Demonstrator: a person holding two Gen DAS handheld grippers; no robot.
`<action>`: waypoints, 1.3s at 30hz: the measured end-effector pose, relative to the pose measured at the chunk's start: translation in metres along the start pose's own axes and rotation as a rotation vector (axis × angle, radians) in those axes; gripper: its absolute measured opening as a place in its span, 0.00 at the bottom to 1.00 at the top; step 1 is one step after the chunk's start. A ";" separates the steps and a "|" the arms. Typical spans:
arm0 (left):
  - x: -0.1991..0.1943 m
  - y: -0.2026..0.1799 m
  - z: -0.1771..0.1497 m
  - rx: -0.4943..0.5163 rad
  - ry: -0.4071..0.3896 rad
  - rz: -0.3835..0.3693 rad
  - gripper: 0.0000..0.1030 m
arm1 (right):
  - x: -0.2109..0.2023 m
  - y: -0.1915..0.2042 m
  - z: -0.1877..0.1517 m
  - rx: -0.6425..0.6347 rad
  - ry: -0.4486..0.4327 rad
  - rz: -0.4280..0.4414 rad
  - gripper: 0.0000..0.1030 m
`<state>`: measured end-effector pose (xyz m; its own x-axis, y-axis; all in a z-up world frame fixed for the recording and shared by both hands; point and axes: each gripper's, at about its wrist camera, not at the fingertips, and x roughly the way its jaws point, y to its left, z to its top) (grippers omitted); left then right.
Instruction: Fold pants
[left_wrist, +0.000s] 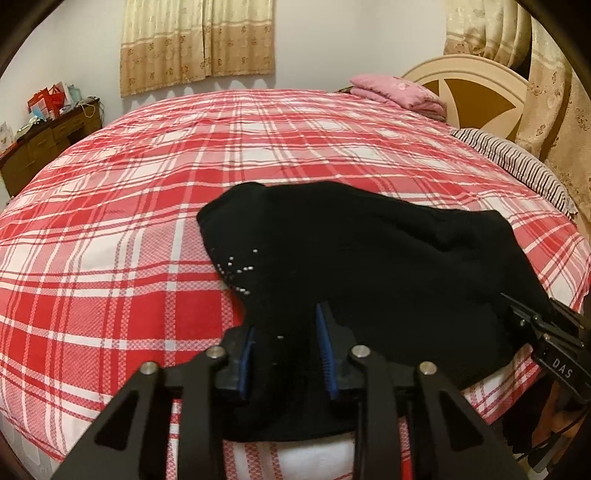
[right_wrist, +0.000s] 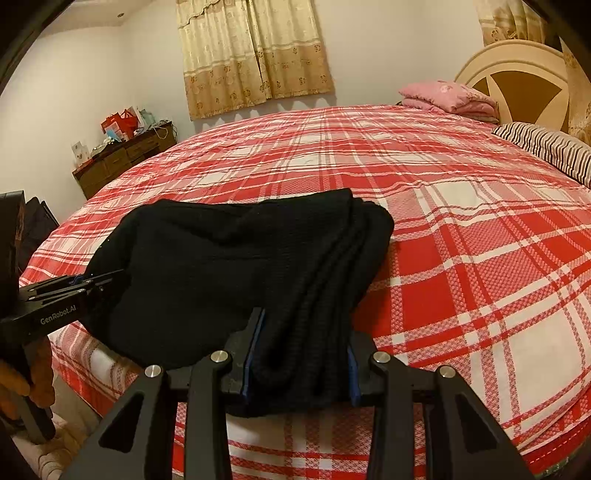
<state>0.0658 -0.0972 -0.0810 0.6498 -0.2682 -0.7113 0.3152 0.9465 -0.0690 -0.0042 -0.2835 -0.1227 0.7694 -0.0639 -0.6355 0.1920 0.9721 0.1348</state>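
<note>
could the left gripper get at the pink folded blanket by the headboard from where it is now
Probably not as things stand. The left gripper is at the near edge of the bed with the black pants between its pads, while the pink blanket lies across the whole bed. Nothing blocks it; it just looks too far.

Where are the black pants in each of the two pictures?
Left wrist view: the black pants lie low and right of centre on the red plaid bed.
Right wrist view: the black pants lie low and left of centre, at the bed's near edge.
Shared landmark: the pink folded blanket by the headboard, top right in both views.
</note>
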 end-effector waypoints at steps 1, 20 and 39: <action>0.000 0.001 0.000 -0.007 0.000 0.000 0.35 | 0.000 0.000 0.000 0.000 0.000 0.001 0.38; 0.007 0.032 -0.007 -0.188 0.042 -0.089 0.77 | 0.000 -0.005 -0.002 0.018 0.000 0.016 0.39; 0.002 0.024 -0.011 -0.176 0.082 -0.186 0.51 | 0.000 -0.009 -0.003 0.036 0.000 0.028 0.39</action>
<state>0.0670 -0.0734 -0.0917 0.5317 -0.4319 -0.7285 0.2940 0.9009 -0.3194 -0.0079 -0.2918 -0.1266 0.7746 -0.0363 -0.6314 0.1918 0.9648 0.1798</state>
